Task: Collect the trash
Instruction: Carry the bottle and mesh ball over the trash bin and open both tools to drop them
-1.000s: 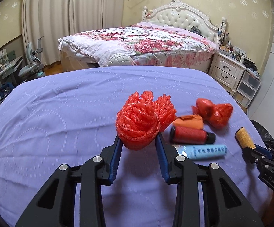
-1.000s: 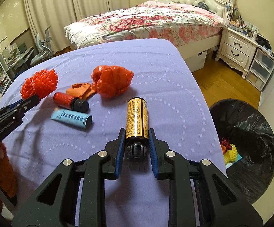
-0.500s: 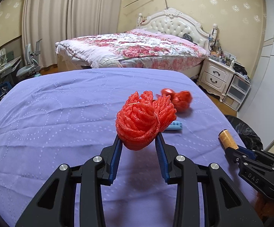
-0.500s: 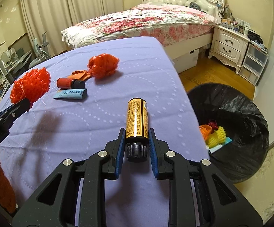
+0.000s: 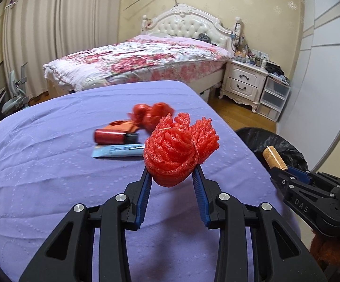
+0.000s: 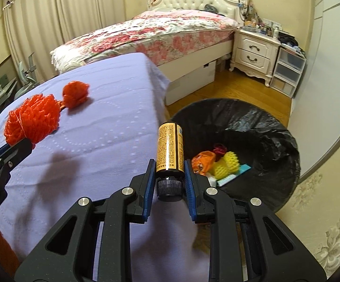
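Observation:
My left gripper (image 5: pixel 171 176) is shut on a red foam net bundle (image 5: pixel 177 150) and holds it above the purple-covered table (image 5: pixel 52 164); the bundle also shows in the right wrist view (image 6: pixel 32 119). My right gripper (image 6: pixel 170 166) is shut on a brown bottle (image 6: pixel 169 148) with a yellow label and black cap, at the table's right edge beside the black-lined trash bin (image 6: pixel 264 127). The bottle also shows in the left wrist view (image 5: pixel 274 158). On the table lie a red bottle (image 5: pixel 113 136), a blue tube (image 5: pixel 117 150), an orange wrapper (image 5: pixel 120 125) and a red net ball (image 5: pixel 150 114).
The bin holds yellow foam nets (image 6: pixel 226 163), an orange wrapper (image 6: pixel 203 159) and other scraps. A floral bed (image 5: pixel 141 58), a white nightstand (image 5: pixel 245 83) and plastic drawers (image 5: pixel 273 98) stand behind. Wooden floor (image 6: pixel 235 87) lies between bed and bin.
Both grippers have swung right toward the bin with their loads. The bottle has moved from over the table to its right edge beside the bin.

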Demonstrator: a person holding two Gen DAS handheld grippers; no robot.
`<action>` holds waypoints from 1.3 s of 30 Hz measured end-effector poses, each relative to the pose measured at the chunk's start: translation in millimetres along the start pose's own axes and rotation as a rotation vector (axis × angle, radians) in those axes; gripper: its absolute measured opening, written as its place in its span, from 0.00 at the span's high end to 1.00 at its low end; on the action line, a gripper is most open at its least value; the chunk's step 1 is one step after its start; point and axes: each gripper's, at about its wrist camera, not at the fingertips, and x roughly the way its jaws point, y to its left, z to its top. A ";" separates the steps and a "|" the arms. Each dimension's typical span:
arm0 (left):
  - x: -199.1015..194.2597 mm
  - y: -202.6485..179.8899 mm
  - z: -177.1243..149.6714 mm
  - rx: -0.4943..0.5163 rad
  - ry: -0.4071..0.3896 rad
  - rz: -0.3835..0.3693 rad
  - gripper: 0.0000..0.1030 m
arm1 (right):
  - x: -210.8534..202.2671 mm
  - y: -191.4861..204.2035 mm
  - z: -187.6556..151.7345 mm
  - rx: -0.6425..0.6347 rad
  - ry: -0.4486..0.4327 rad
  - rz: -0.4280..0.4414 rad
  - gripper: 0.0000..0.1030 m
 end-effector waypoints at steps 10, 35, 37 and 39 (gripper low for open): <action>35.3 -58.4 16.8 0.048 0.042 -0.083 0.65 | -1.3 -52.5 12.4 0.077 -0.030 -0.060 0.77; 74.6 -104.3 32.6 0.104 0.069 -0.051 0.33 | 17.7 -98.6 28.8 0.185 -0.044 -0.097 0.59; 70.5 -96.4 31.1 0.093 0.069 -0.033 0.32 | 15.7 -94.5 27.6 0.179 -0.046 -0.092 0.59; 67.2 -85.5 28.8 0.072 0.078 -0.011 0.31 | 15.3 -89.2 27.2 0.175 -0.044 -0.085 0.59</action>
